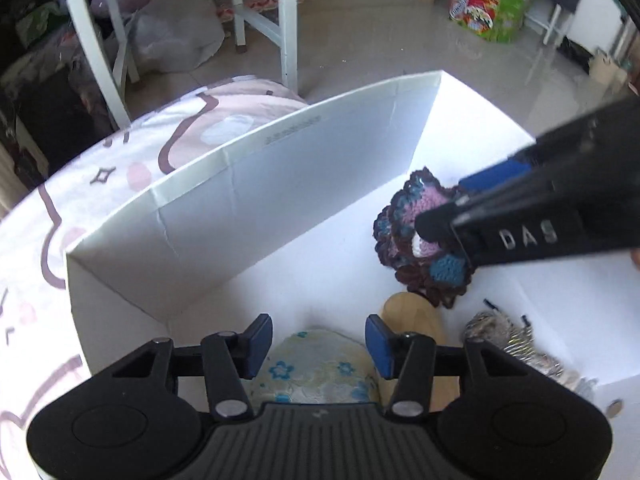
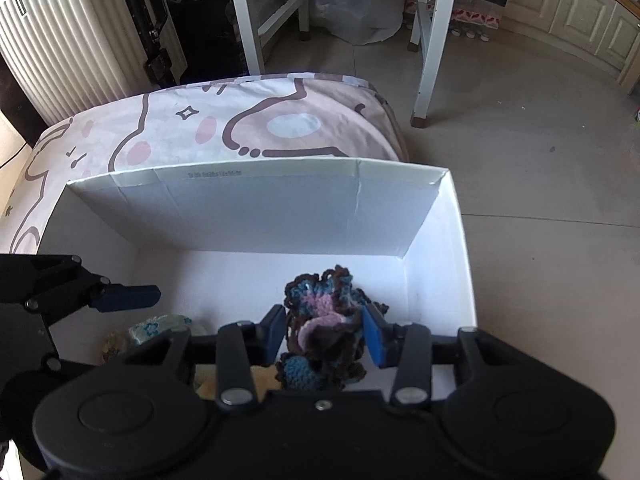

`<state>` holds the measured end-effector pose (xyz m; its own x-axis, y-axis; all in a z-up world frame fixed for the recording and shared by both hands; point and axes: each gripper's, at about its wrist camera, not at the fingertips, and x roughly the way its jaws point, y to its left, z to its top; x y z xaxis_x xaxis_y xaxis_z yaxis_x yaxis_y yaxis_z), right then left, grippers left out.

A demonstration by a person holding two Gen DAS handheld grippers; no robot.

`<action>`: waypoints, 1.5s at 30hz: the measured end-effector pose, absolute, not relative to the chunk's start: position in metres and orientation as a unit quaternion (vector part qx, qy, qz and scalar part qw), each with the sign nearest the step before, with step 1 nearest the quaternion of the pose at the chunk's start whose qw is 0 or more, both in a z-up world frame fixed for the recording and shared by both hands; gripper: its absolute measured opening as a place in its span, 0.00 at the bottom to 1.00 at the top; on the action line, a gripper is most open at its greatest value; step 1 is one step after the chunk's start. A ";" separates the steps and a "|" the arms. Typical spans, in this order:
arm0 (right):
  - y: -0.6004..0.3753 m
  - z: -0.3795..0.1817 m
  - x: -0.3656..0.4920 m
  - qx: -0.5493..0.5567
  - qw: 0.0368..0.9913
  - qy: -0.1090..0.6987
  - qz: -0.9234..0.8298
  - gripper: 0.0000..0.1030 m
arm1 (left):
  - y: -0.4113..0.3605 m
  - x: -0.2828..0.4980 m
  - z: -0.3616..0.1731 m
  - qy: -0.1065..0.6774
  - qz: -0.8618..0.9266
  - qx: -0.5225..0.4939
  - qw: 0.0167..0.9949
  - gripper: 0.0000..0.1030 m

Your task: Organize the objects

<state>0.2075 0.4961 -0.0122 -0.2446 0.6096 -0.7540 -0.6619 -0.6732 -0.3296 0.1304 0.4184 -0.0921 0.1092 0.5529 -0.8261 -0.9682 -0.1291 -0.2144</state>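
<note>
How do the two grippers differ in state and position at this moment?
The right gripper is closed on the crumpled purple, pink and blue crocheted piece; the left gripper is open and holds nothing. It hovers over a floral-patterned pouch. Both reach inside the white cardboard box.

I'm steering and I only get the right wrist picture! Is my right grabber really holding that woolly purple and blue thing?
Observer: Yes. From the left wrist view, the right gripper pinches the crumpled crocheted purple, blue and brown piece over the white cardboard box.
Operator: What's next to it in the box?
Observer: A shiny silver-grey tangle, unseen in your view, lies nearer the box's corner.
Operator: Is the other grabber holding something?
Observer: No. The left gripper is open above a pale cushion with blue flowers.
</note>
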 end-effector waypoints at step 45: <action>0.365 0.074 0.266 -0.396 0.420 0.022 0.816 0.45 | 0.305 0.118 0.022 0.158 0.683 -0.447 0.555 0.82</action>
